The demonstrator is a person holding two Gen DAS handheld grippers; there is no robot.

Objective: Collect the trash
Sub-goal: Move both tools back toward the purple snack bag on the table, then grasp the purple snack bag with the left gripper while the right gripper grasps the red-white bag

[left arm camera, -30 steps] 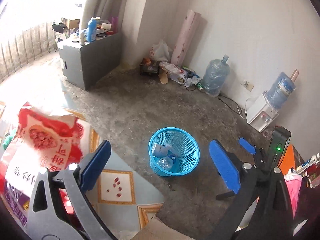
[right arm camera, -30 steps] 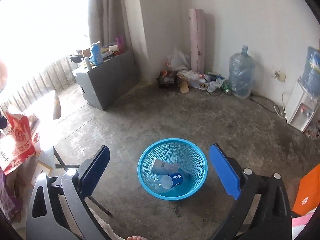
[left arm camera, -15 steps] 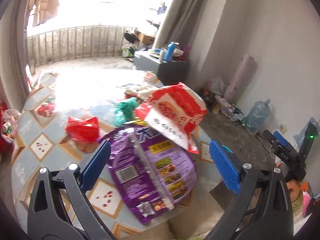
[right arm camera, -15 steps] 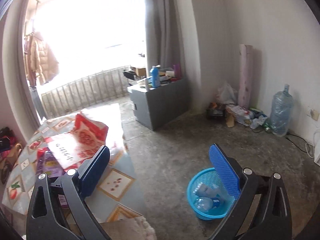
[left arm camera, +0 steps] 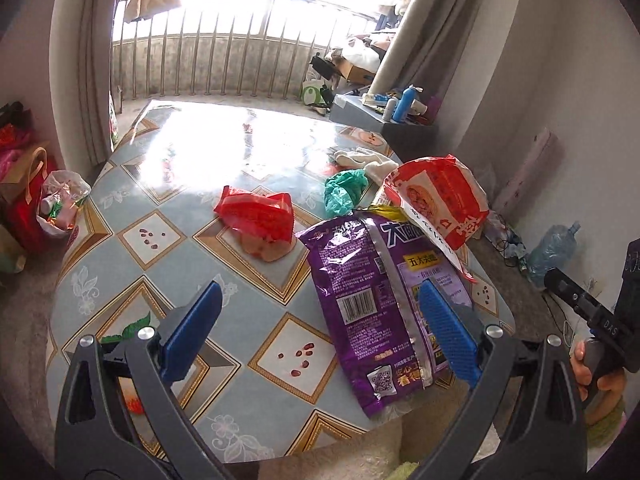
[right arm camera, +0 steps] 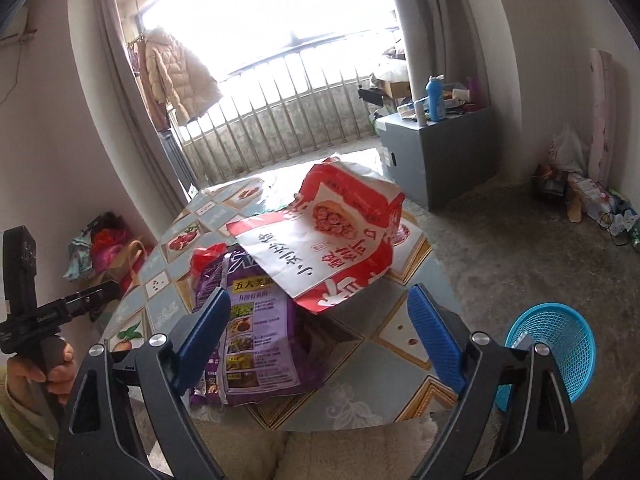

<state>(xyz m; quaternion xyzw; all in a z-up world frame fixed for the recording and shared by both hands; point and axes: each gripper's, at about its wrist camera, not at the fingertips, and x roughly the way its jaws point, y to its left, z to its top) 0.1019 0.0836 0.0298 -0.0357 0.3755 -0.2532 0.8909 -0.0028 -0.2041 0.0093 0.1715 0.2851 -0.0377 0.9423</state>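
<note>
**Wrappers litter a table as two hand-held grippers hover at its near edge**

A round table (left arm camera: 100,216) with a glossy, diamond-patterned cloth fills the room's centre, sunlight glaring off its far half in front of a railed balcony (left arm camera: 224,60). A grey cabinet (right arm camera: 452,152) crowded with bottles stands beside a curtain, and a padded coat (right arm camera: 176,76) hangs near the window.

On the table's near right side lies a large purple snack bag (left arm camera: 380,300), flat, its bottom end reaching past the table's edge. A red-and-white paper bag (right arm camera: 324,236) rests partly on top of it, its mouth raised. Farther in sit a crumpled red plastic bag (left arm camera: 256,212), a balled green plastic bag (left arm camera: 344,192) and a white cloth (left arm camera: 368,160) behind it.

A blue mesh wastebasket (right arm camera: 556,340) stands on the concrete floor to the right of the table, with some trash already inside.

The left hand-held gripper (left arm camera: 320,328) hangs over the table's near edge with its blue pads spread wide, the right pad above the purple bag, nothing pinched. The right hand-held gripper (right arm camera: 320,332) faces both bags; its jaws are closing from wide apart, with the bags lying beyond them and nothing gripped. A person's hand (right arm camera: 44,372) clasps the left tool's handle.
</note>
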